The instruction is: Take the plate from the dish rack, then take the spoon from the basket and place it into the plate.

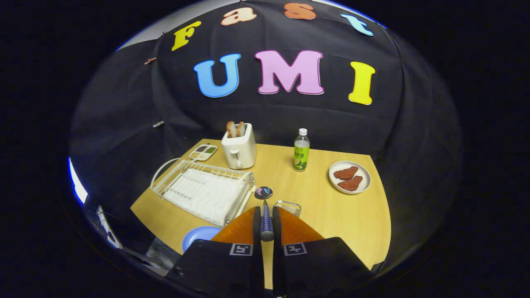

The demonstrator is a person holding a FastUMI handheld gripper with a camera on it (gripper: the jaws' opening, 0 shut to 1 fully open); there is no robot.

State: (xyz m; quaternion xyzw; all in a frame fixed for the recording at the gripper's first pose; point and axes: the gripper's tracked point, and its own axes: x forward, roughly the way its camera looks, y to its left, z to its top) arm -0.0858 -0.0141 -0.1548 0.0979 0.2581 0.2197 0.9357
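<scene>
My gripper (266, 215) is shut on the spoon (265, 207), whose patterned handle runs up between the two fingers and ends in a dark round bowl just beyond the tips. The spoon hangs above the wooden table (331, 215). A light blue plate (198, 236) lies on the table near its front edge, just left of my left finger, partly hidden by it. The white wire dish rack (203, 190) stands left of the fingers with no plate in it. A small wire basket (287, 205) peeks out just past the right finger.
A white toaster (239, 150) with toast stands at the back beside a small divided dish (203, 152). A green-labelled bottle (301, 151) is mid-back. A white plate with two reddish pieces (350, 177) sits right. The table's right edge drops off near it.
</scene>
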